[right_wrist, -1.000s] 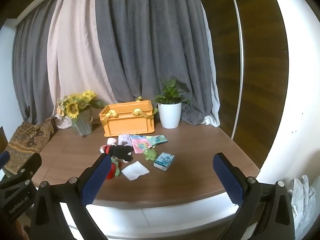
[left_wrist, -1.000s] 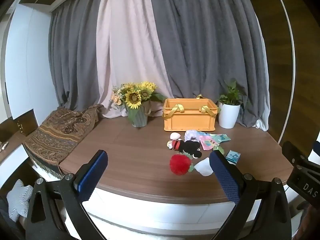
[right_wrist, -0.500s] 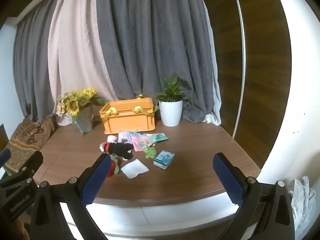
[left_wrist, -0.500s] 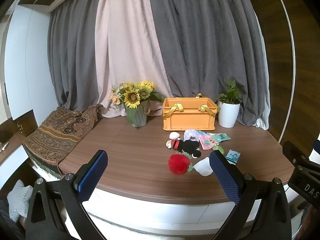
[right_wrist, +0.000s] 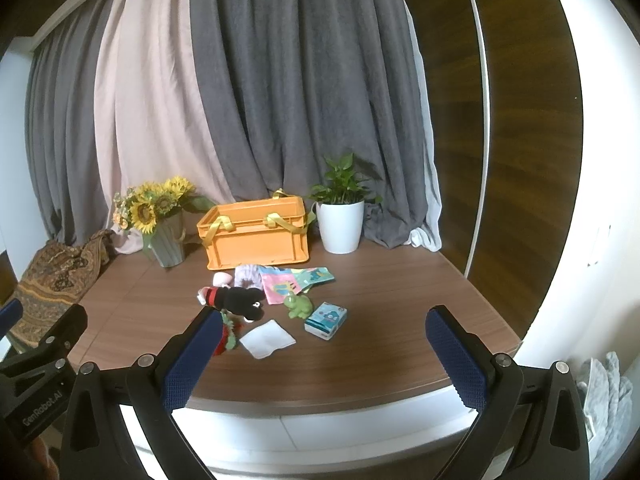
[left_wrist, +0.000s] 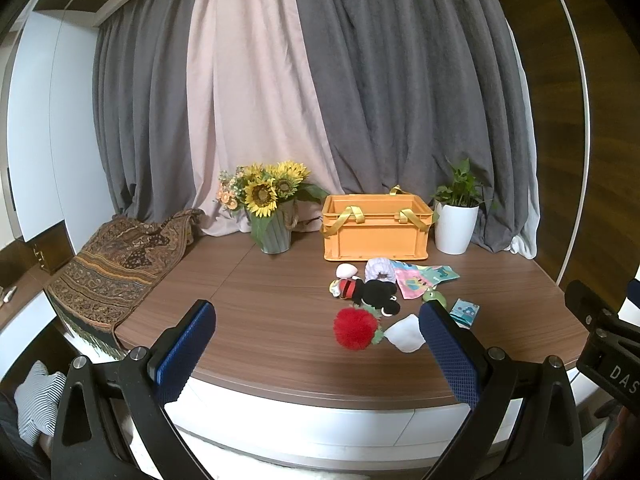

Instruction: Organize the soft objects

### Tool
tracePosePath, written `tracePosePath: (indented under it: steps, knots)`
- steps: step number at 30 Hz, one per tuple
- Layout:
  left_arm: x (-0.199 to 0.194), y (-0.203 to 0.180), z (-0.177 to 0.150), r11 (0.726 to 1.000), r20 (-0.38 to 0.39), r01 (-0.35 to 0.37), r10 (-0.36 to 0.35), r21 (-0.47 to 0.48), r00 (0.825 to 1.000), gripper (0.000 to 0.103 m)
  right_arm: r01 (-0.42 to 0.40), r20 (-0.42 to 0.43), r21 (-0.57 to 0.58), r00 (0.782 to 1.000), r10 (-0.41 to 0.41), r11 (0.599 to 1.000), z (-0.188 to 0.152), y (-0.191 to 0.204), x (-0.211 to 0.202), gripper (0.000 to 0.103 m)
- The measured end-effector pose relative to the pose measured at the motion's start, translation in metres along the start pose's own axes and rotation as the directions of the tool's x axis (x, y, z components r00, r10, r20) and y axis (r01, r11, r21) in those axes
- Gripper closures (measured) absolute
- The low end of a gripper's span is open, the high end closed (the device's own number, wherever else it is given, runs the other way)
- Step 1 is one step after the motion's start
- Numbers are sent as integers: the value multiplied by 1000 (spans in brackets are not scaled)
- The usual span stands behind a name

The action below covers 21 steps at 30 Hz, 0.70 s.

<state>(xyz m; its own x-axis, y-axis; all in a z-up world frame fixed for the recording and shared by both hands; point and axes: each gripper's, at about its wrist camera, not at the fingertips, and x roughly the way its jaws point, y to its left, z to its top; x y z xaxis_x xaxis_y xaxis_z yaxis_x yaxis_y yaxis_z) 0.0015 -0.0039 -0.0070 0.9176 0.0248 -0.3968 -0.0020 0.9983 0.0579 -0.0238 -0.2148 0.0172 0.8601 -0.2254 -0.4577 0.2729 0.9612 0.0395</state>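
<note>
A brown wood-grain tabletop [left_wrist: 256, 304] with a curved front edge carries an orange plastic crate [left_wrist: 376, 228] at the back, between a ribbed vase of sunflowers [left_wrist: 272, 216] and a white potted plant [left_wrist: 456, 220]. In front of the crate lie a black plush doll [left_wrist: 372, 292], a red fluffy pompom [left_wrist: 356, 328], a white folded cloth [left_wrist: 404, 336], a pink printed cloth [left_wrist: 412, 280], a green frog toy [right_wrist: 298, 306] and a blue tissue pack [right_wrist: 326, 320]. A patterned brown throw [left_wrist: 116, 264] drapes over the left end
</note>
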Motion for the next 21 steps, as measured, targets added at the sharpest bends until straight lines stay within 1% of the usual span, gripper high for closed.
tracePosePath:
  steps: [21]
  knots:
    - [1, -2, -1, 1000, -6, 1, -1, -3, 1000, 0, -7, -6, -3, 1000, 7, 1000, 0, 0, 4, 0]
